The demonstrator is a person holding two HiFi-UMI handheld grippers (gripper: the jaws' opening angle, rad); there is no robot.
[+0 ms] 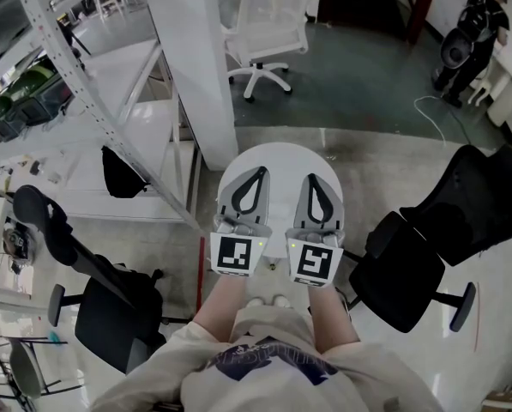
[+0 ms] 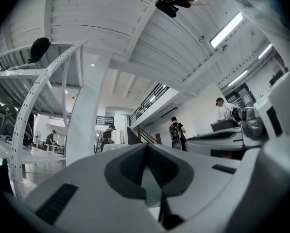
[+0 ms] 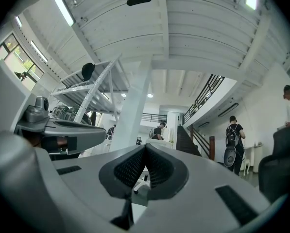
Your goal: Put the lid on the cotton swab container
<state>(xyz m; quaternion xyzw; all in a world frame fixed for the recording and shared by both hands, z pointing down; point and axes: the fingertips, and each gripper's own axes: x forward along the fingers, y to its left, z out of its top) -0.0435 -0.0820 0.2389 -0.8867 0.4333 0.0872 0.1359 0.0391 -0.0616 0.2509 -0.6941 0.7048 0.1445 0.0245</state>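
Observation:
Neither a cotton swab container nor a lid shows in any view. In the head view my left gripper (image 1: 259,172) and right gripper (image 1: 312,178) are held side by side in front of the person's body, over a small round white table (image 1: 281,154). Both point away and slightly upward. The left gripper (image 2: 145,145) has its dark ribbed pads pressed together with nothing between them. The right gripper (image 3: 145,147) is likewise shut and empty. Each gripper view also catches the other gripper at its side.
A white pillar (image 1: 200,58) and a perforated metal rack (image 1: 93,101) stand to the left. A white office chair (image 1: 268,33) is beyond the table. Black chairs sit at the right (image 1: 461,213) and lower left (image 1: 110,316). A person (image 1: 480,24) stands far right.

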